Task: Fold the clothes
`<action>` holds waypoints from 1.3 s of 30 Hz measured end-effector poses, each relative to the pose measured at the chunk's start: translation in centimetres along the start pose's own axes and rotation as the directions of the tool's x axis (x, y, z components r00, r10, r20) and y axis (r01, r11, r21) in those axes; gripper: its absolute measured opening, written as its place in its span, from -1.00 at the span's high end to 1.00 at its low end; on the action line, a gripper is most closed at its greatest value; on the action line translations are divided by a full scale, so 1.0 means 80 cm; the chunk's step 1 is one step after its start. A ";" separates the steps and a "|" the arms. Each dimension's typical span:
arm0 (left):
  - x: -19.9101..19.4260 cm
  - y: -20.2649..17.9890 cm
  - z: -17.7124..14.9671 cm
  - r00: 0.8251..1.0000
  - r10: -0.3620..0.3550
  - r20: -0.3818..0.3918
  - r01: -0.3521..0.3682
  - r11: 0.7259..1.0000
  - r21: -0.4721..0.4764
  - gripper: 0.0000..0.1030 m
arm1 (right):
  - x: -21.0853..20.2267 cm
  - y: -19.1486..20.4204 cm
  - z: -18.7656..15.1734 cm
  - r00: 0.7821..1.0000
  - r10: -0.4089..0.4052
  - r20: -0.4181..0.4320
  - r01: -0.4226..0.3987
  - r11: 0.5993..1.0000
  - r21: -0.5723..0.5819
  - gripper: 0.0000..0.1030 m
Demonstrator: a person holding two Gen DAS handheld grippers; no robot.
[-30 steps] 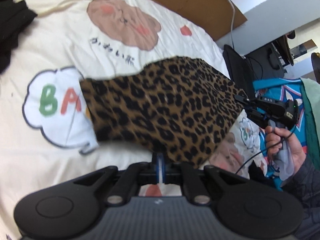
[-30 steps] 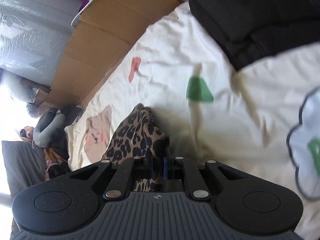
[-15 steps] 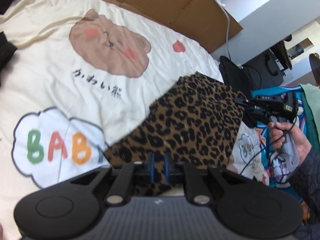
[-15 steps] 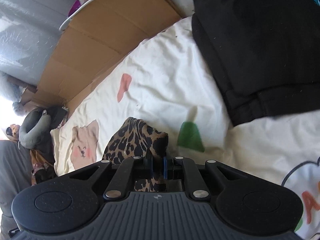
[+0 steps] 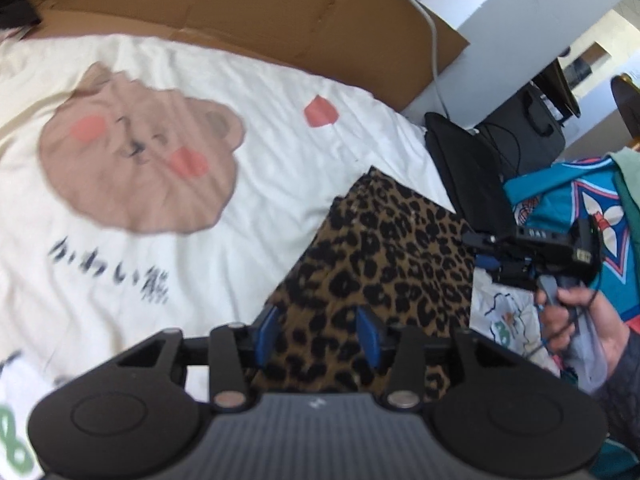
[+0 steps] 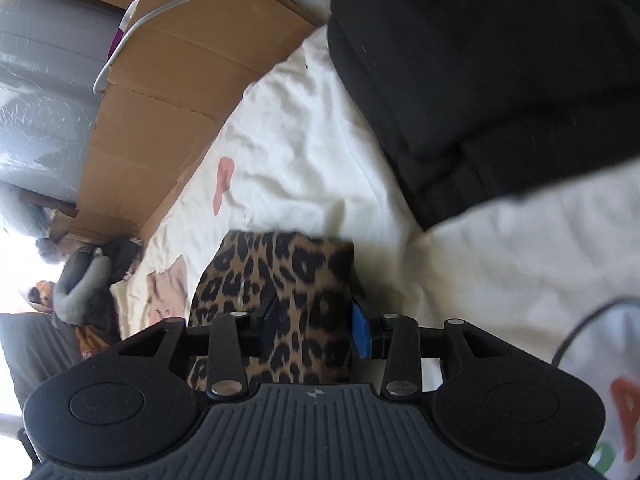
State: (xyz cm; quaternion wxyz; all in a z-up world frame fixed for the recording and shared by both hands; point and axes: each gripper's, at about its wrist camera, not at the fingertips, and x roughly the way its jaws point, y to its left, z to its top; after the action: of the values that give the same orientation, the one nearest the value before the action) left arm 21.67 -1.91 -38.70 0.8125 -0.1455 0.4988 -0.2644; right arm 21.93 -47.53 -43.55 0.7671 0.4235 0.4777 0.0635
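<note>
Leopard-print garment lying folded on the cream bedsheet, at 12 o'clock of both tools; left gripper and right gripper each spread wide, pads straddling the cloth; black clothes at 1 o'clock

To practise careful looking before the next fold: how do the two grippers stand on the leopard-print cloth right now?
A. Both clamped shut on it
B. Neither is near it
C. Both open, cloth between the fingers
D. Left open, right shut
C: the left gripper and right gripper each show blue pads spread wide apart over the leopard-print cloth.
</note>
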 end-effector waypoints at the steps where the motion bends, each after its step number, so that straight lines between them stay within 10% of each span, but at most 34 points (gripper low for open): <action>1: 0.004 -0.004 0.003 1.000 -0.010 0.004 0.010 1.000 0.018 0.15 | 0.000 -0.002 -0.005 1.000 0.009 -0.006 -0.008 1.000 0.009 0.15; 21: 0.073 -0.026 0.036 0.999 -0.008 -0.043 0.016 0.980 0.201 0.30 | -0.005 -0.025 -0.107 0.995 0.095 0.002 -0.095 0.990 0.101 0.13; 27: 0.073 -0.033 0.042 0.997 -0.003 -0.078 0.023 0.969 0.248 0.87 | 0.004 -0.022 -0.114 0.993 0.112 0.032 -0.115 0.987 0.115 0.15; 39: 0.067 -0.051 0.051 0.994 0.090 -0.069 -0.058 0.927 0.371 0.94 | 0.006 -0.026 -0.122 0.985 0.152 0.077 -0.162 0.974 0.159 0.15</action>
State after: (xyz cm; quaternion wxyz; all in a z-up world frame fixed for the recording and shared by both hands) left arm 26.07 -8.43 -38.68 0.8129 0.0396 0.4795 -0.3281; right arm 13.85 -42.85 -47.17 0.7370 0.5237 0.4214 0.0706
